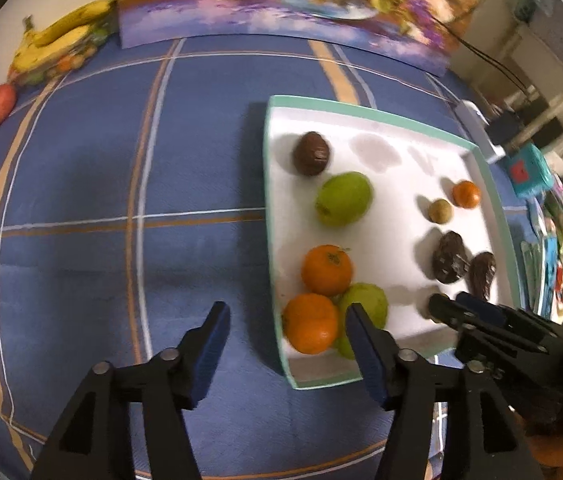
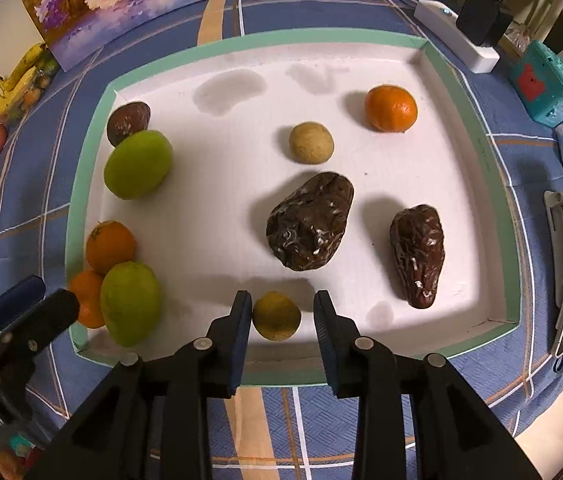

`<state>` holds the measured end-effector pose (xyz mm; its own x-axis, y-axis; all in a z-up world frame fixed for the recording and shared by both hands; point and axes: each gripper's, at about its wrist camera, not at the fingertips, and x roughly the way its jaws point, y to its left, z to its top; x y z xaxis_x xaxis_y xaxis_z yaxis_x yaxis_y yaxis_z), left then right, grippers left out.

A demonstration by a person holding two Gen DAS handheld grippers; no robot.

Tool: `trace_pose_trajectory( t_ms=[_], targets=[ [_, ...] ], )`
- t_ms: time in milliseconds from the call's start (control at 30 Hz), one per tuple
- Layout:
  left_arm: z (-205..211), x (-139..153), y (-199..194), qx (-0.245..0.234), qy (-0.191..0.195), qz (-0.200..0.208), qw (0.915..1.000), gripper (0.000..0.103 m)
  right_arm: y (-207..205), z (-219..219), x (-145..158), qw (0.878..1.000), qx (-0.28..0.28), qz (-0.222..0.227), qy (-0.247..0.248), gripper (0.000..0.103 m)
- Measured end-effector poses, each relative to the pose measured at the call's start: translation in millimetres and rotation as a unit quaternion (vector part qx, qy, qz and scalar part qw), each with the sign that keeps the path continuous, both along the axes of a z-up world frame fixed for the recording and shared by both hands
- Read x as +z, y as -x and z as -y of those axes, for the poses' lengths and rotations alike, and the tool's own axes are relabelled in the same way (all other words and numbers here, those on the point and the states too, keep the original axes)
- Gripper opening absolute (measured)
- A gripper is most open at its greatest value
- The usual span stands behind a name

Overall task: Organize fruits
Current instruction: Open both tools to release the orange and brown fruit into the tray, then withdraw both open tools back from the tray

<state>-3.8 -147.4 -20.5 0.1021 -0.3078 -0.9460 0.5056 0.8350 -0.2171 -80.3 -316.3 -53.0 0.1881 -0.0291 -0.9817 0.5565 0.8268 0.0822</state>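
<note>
Big blue checked surface [image 2: 321,8] first, carrying a shallow white tray [image 2: 273,42] with a green rim. Inside, sorting looks partly done: along the left wall a dark avocado [image 2: 128,122], a green apple [image 2: 138,169], two oranges [image 2: 110,246] and a second green apple [image 2: 130,304] bunched at the near corner. Still scattered mid-tray: two wrinkled dark avocados [image 2: 310,227], a lone orange [image 2: 390,108] at the far right, a small tan fruit [image 2: 311,143]. Now the action: right gripper [image 2: 282,314] spread open, straddling a small yellow lime [image 2: 276,315] near the front wall, left finger nearly touching, right finger with a clear gap. Not gripped yet. Best to centre on the lime before closing, squeeze gently since a round fruit may roll or pop forward, then lift clear of the rim. Left gripper [image 1: 286,316] also open and holding nothing, hovering at the tray's near-left corner, one finger over the cloth, the other over the clustered apple and orange; worth keeping it clear so it nudges nothing. Where the lime belongs is a guess: probably beside the tan fruit.
</note>
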Motion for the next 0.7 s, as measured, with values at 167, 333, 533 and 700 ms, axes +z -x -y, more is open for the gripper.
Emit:
trace_pose_trajectory(
  t_ms=[167,333,533,700],
  targets=[
    [-16.8,-9.3,-13.7,0.04,-0.032,0.005,0.9987,0.09,-1.6,-3.3,12.8,1.0,0.004,0.014,0.017,0.042],
    [-32.8,-16.6,-22.6,0.057,-0.05,0.012,0.997,0.103,-5.9,-9.7,20.2,0.999,0.014,0.025,0.034,0.065],
    [-58.1,-19.7,-29.7,0.086,-0.048,0.015,0.995,0.103,-9.9,-18.4,15.2,0.998,0.026,0.023,0.052,0.08],
    [-78.7,-16.9,-28.3,0.108,-0.062,0.041,0.9913,0.103,-9.0,-27.3,16.7,0.998,0.023,0.034,0.057,0.087]
  ],
)
